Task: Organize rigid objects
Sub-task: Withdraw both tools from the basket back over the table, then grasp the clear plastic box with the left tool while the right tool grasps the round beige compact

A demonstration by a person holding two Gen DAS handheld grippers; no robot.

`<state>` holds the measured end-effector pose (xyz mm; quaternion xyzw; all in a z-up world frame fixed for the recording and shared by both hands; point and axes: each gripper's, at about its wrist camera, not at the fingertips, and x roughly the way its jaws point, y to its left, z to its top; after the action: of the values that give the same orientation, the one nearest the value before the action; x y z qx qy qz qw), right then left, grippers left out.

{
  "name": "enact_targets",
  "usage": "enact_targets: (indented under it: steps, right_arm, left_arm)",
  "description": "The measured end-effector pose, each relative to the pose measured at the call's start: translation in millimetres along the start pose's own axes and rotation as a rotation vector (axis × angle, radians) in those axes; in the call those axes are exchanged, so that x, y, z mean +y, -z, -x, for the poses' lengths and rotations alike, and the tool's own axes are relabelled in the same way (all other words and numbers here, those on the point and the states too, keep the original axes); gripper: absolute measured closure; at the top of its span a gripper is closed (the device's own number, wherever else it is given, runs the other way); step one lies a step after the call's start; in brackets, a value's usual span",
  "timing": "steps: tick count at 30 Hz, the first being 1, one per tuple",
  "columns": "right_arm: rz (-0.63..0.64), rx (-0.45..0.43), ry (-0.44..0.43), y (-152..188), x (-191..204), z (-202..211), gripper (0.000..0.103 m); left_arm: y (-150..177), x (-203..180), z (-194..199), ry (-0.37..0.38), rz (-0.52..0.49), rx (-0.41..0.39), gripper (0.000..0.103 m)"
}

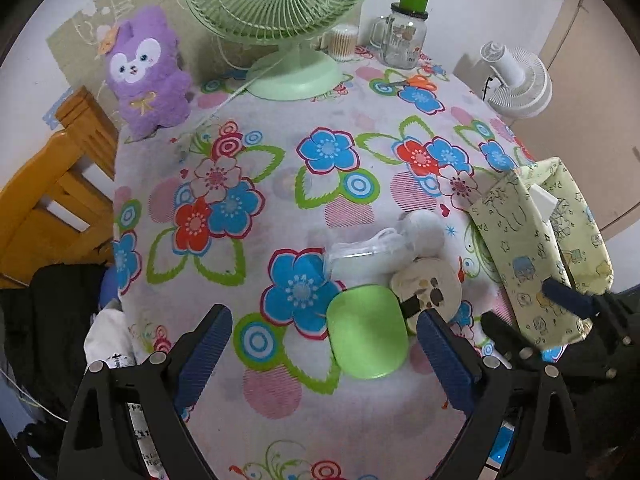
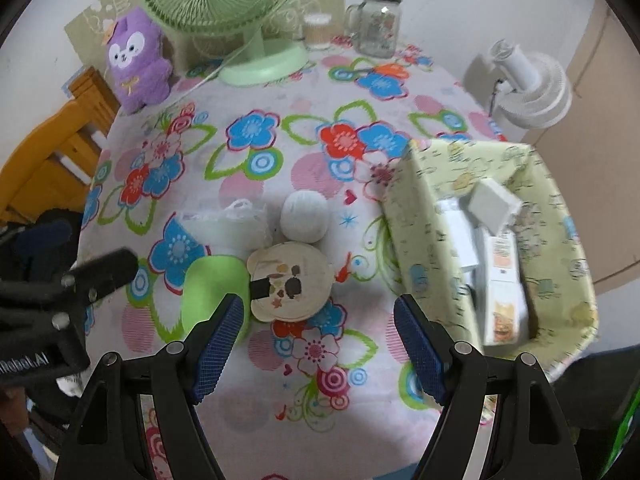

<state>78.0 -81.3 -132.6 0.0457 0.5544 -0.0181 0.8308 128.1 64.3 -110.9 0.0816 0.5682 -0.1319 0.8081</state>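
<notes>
On the flowered tablecloth lie a flat green case (image 1: pixel 366 332) (image 2: pixel 208 292), a round beige compact with a black strap (image 1: pixel 428 284) (image 2: pixel 292 284), a white round object (image 1: pixel 424 228) (image 2: pixel 305 216) and a clear bag of white stuff (image 1: pixel 360 256) (image 2: pixel 232 224). My left gripper (image 1: pixel 324 314) (image 2: pixel 76 248) is open above the green case, which lies near its right finger. My right gripper (image 2: pixel 318 302) (image 1: pixel 536 316) is open just in front of the compact, holding nothing. At the right a yellow-green fabric basket (image 2: pixel 412 216) (image 1: pixel 532 256) holds white boxes (image 2: pixel 502 276).
At the back stand a green table fan (image 1: pixel 292 76), a purple plush toy (image 1: pixel 146 72), a glass jar mug with a green lid (image 1: pixel 404 36) and a tub of cotton swabs (image 1: pixel 342 42). A white fan (image 1: pixel 516 80) is off the right edge. A wooden chair (image 1: pixel 52 196) is at the left.
</notes>
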Motion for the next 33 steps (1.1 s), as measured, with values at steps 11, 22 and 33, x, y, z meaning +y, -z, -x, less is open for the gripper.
enact_targets:
  steps: [11,22,33]
  right_arm:
    - [0.010,0.076,-0.062,-1,5,-50,0.023]
    - [0.018,0.146,-0.077,-4,12,-85,0.023]
    - [0.014,0.169,-0.049,-9,12,-104,0.010]
  left_arm:
    - [-8,-16,-36,-0.025,-0.093,0.076,0.008]
    - [-8,-11,-64,-0.037,-0.087,0.135,0.007]
    - [-13,-12,-78,-0.019,-0.077,0.165,0.007]
